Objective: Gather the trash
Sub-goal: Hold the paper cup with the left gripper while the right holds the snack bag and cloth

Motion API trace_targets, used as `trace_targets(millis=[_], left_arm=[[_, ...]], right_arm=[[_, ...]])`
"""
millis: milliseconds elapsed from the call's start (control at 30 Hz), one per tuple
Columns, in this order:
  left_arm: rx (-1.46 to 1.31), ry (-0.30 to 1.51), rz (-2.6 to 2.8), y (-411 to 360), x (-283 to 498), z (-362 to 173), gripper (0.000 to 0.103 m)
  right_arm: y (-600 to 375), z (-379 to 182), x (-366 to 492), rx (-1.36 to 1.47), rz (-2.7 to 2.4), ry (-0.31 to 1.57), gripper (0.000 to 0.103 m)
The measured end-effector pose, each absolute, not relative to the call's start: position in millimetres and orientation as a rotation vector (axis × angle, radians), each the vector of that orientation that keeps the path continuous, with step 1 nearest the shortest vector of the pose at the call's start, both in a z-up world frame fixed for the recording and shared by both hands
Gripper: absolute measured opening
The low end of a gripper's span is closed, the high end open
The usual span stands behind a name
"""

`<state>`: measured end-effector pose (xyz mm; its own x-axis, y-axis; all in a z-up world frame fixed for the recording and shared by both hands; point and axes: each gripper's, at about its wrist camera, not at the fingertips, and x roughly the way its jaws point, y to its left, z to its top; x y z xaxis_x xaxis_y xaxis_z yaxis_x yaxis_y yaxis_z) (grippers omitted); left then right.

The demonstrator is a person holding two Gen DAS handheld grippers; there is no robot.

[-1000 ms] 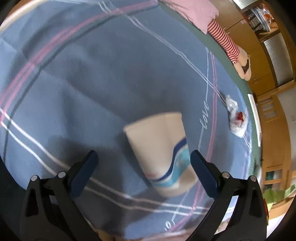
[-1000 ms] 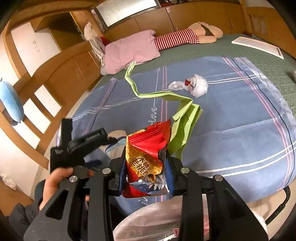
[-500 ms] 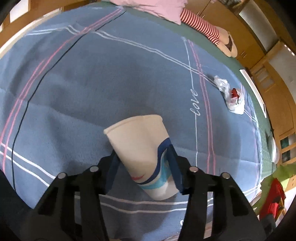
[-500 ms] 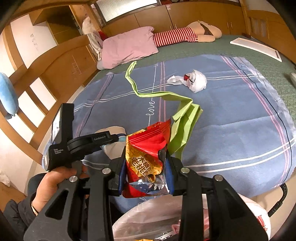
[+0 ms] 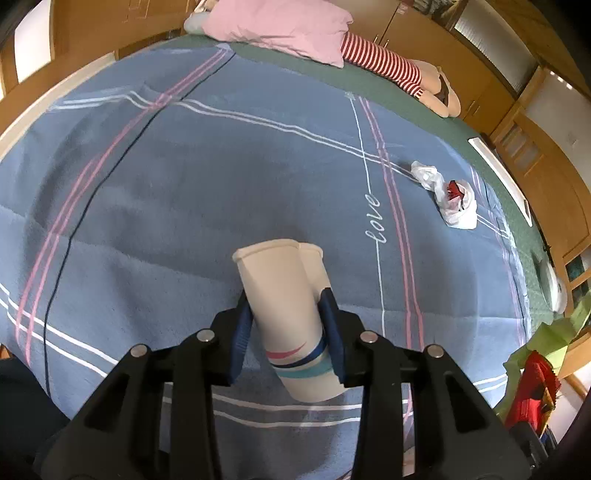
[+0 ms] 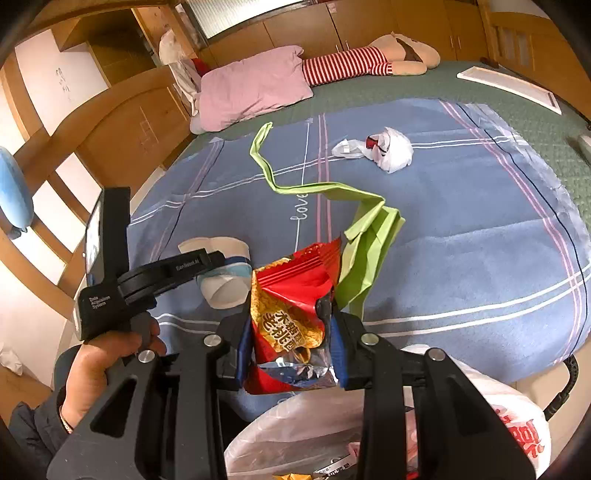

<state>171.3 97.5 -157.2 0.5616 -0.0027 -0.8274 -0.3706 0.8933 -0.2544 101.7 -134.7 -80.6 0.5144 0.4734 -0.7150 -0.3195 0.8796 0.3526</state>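
While the left gripper [image 5: 288,325] has just been closing and now squeezes the paper cup [image 5: 284,310] at frame centre, the right gripper [image 6: 291,343] pinches a red snack wrapper [image 6: 291,306], probably over the white trash bag [image 6: 491,417] at lower right.

Blue plaid blanket [image 5: 184,192] fills the frame centre; pink pillow [image 5: 280,27] and striped plush doll [image 5: 391,70] lie at top; wooden cabinets [image 6: 369,26] stand behind.

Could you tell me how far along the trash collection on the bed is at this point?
Some rubbish already sits in the open plastic bag. In hand: the left gripper has just closed on the paper cup; the right gripper holds the snack wrapper above the bag. Left: the green paper strip and crumpled white bag.
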Motion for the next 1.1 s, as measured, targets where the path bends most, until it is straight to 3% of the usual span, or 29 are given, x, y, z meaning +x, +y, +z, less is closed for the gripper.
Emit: trace_targets(millis=[533, 1100], left_arm=[[-0.265, 0.839, 0.256, 81, 163, -132, 0.037], [-0.265, 0.825, 0.256, 83, 161, -130, 0.037]], right_arm=[[-134, -87, 102, 0.198, 0.480, 0.929, 0.035], [-132, -84, 101, 0.195, 0.488, 0.926, 0.035]])
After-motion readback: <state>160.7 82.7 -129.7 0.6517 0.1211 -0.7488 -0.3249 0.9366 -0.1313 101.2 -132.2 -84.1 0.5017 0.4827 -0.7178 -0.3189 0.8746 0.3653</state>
